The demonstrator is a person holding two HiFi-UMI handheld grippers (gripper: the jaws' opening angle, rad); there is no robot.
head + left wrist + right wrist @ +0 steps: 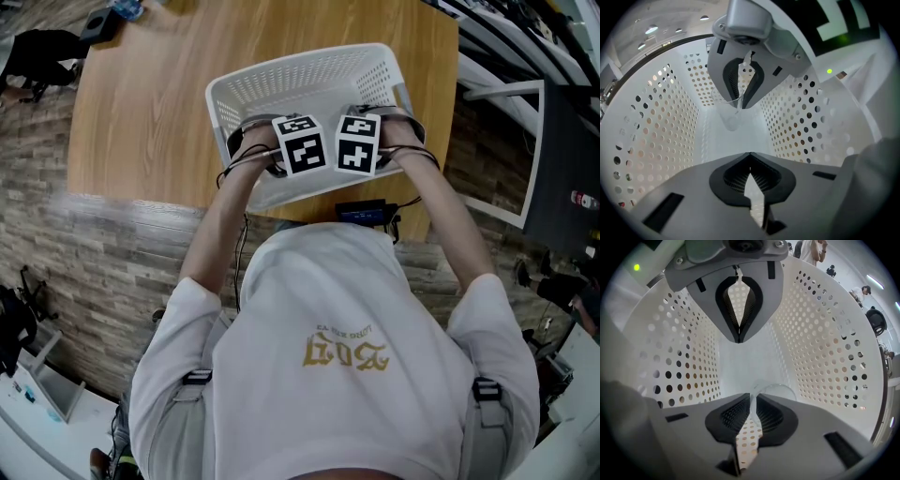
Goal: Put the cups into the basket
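My left gripper [745, 131] and right gripper [745, 367] sit side by side, their marker cubes [300, 143] almost touching. Each has its jaws wide apart. My left forearm [217, 225] and right forearm [448, 220] reach forward, angling inward toward them.

A white short-sleeved T-shirt [347, 300] with a gold print [345, 352] is worn. Grey straps [187, 422] with black buckles [197, 378] are fitted over it. The left gripper [745, 129] and right gripper [744, 369] are built in grey, lined with black ribbed pads [729, 310] and topped with black-and-white marker cubes [300, 143]. Black cables [236, 161] are looped alongside.
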